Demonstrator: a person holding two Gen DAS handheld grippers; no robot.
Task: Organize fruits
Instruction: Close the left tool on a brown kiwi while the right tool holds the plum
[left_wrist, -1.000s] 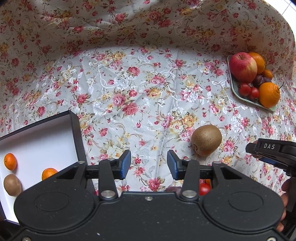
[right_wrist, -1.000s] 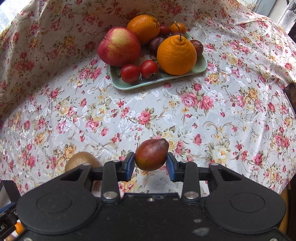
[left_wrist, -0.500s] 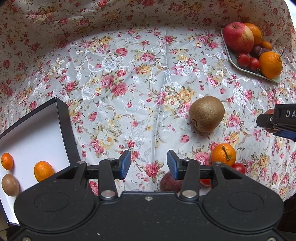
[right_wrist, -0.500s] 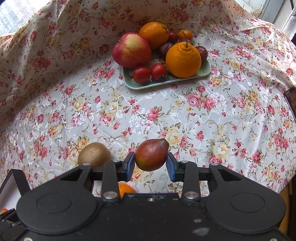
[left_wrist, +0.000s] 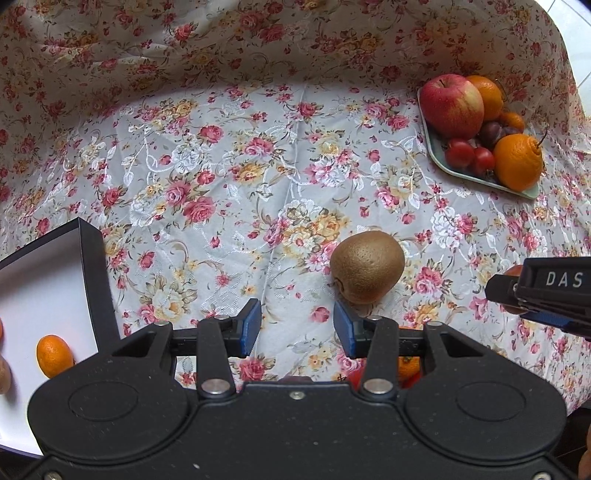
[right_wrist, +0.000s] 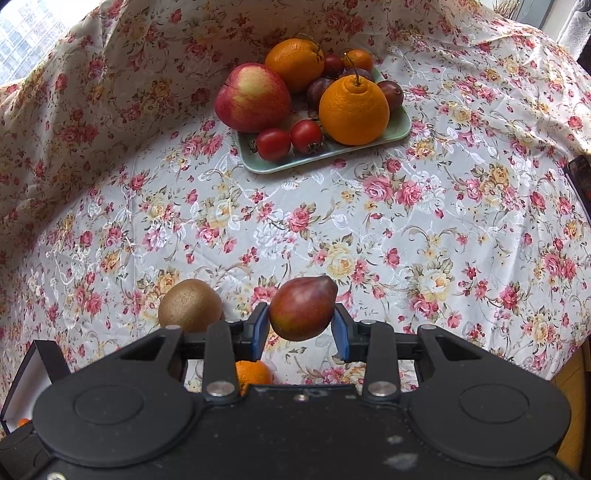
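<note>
Apple (right_wrist: 252, 96), oranges (right_wrist: 354, 112), tomatoes (right_wrist: 273, 143) on green tray (right_wrist: 400, 130); mandarin (left_wrist: 54, 355) in box (left_wrist: 94, 273).

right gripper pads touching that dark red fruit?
Touching. Right wrist view: both blue pads of the right gripper press the dark red fruit, held off the tablecloth.

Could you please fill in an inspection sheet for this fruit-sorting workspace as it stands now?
Surface: floral tablecloth, wrinkled at the back.
Job's things: loose kiwi on the cloth; green tray holding apple, oranges, tomatoes, plums; dark box with a small orange inside.
Clutter: nothing seen.
Grippers: left claw open, empty, near the kiwi; right claw shut on a reddish pear-shaped fruit.
Cables: nothing seen.
Surroundings: window at the upper left of the right wrist view.
</note>
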